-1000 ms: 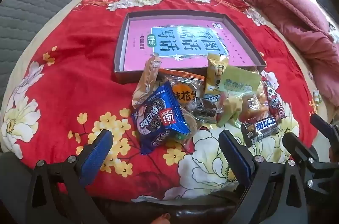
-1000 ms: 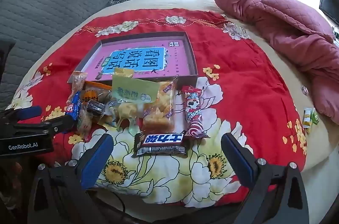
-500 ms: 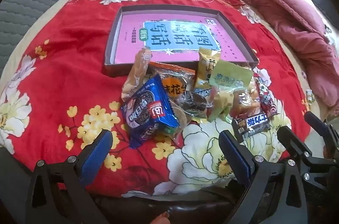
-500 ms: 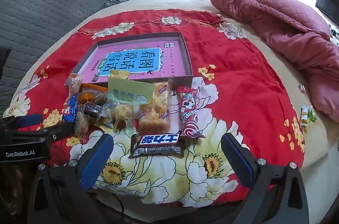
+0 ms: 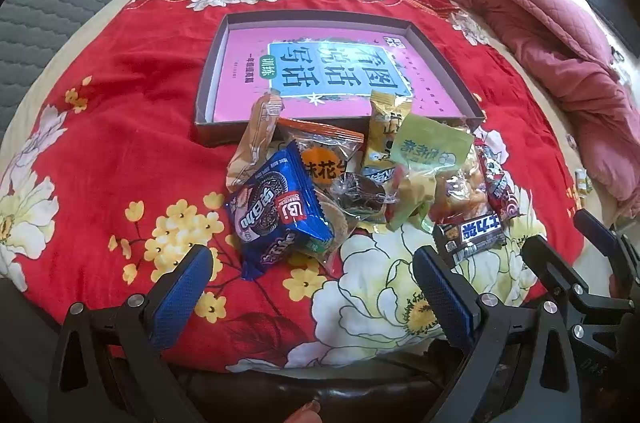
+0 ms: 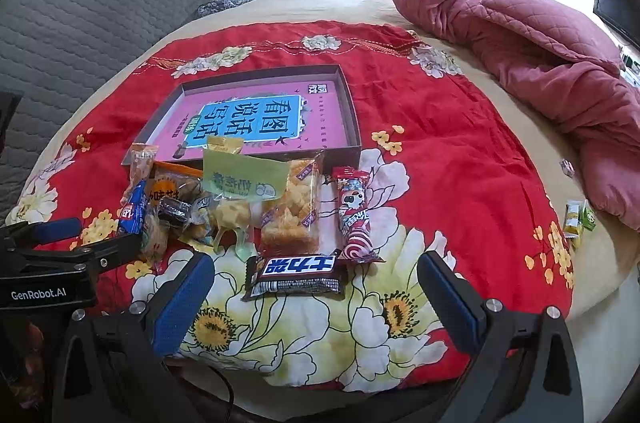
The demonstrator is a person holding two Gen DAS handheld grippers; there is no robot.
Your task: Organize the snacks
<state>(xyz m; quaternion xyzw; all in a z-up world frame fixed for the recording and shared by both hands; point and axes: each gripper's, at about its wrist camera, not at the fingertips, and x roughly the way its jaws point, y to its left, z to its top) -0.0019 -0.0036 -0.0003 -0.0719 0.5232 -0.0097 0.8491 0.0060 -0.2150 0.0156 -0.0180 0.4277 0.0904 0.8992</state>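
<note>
My left gripper and right gripper both hang spread wide, holding nothing. Just ahead of the left lies the blue cookie packet; just ahead of the right, the dark chocolate bar. Beyond them the snack pile abuts the shallow box on the red floral blanket.

Left gripper and right gripper hover side by side, jaws spread wide, holding nothing
</note>
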